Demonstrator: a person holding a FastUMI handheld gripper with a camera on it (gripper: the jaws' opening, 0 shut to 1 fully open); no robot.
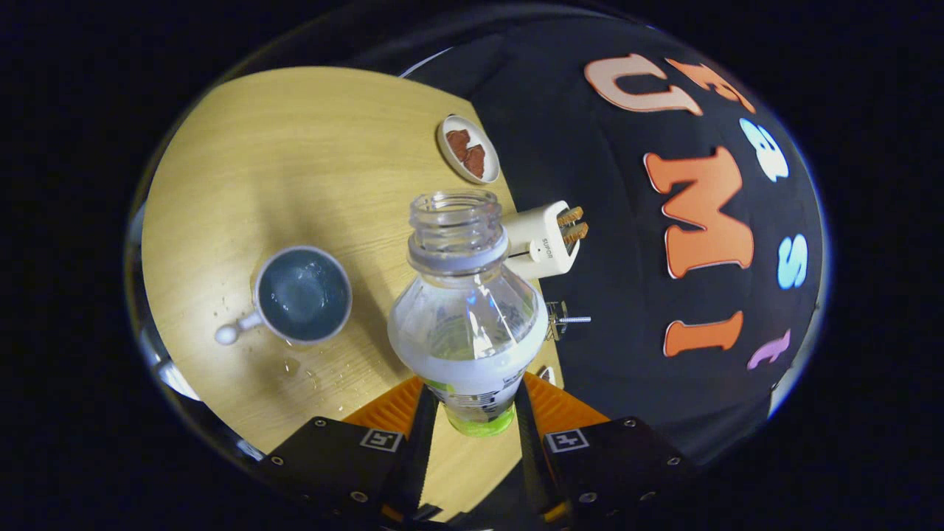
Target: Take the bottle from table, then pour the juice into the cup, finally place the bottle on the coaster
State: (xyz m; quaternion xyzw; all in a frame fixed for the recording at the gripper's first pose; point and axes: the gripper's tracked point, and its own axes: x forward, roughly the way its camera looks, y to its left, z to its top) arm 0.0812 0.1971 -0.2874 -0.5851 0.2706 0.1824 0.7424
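Note:
A clear uncapped bottle (467,310) with a white and green label stands out between the fingers, and my gripper (472,413) is shut on its lower body. The view is rolled, so the wooden table (295,147) looks tilted. The bottle's open neck points away from me, over the table. A grey cup (303,294) with a white handle sits on the table beside the bottle's shoulder, holding a pale liquid. Small drops of liquid lie on the wood near the cup.
A small white plate (467,148) with brown pieces sits at the table's edge beyond the bottle. A white toaster (544,240) with slices in it stands just behind the bottle neck. A small metal clamp with a screw (564,320) sits at the table's edge.

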